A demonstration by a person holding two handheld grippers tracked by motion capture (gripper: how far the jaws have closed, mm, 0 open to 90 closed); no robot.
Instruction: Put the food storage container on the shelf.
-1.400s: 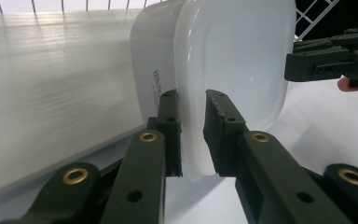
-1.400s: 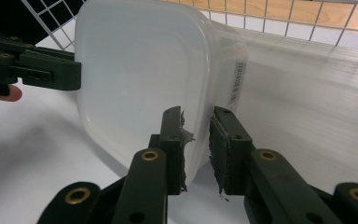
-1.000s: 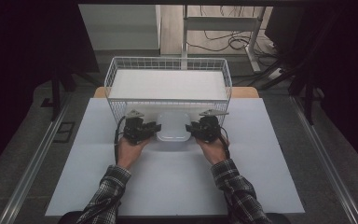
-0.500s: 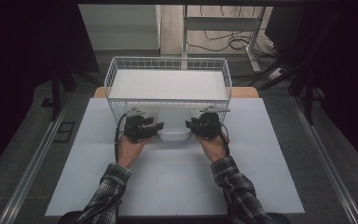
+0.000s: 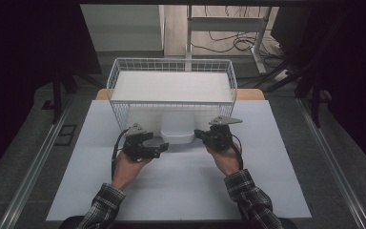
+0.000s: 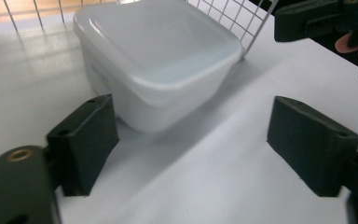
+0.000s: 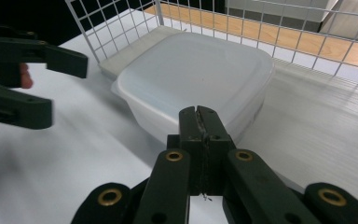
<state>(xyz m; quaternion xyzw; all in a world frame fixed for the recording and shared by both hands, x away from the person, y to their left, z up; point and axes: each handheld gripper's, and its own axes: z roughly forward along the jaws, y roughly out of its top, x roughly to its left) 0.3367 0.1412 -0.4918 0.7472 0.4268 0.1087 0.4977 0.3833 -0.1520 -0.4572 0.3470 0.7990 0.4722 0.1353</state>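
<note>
A white lidded plastic container (image 5: pixel 177 130) stands on the white table (image 5: pixel 181 191), right against the front of a wire basket (image 5: pixel 171 63). My left gripper (image 5: pixel 161 148) sits just left of the container, open, with nothing between its jaws. In the left gripper view the container (image 6: pixel 158 51) lies ahead of the left gripper (image 6: pixel 196 135), outside the jaws. My right gripper (image 5: pixel 199 134) is just right of the container and is shut on nothing. In the right gripper view, the right gripper (image 7: pixel 200 114) points at the container (image 7: pixel 196 70) close to its near wall.
The wire basket (image 7: pixel 242 23) rises behind the container and blocks the way forward. The right gripper (image 6: pixel 317 18) shows at the top right of the left gripper view, and the left gripper (image 7: pixel 65 91) at the left of the right gripper view. Bare table lies toward the person.
Both hands have drawn back a little from the container's sides toward the person, the left one more. The container has stayed in place.
</note>
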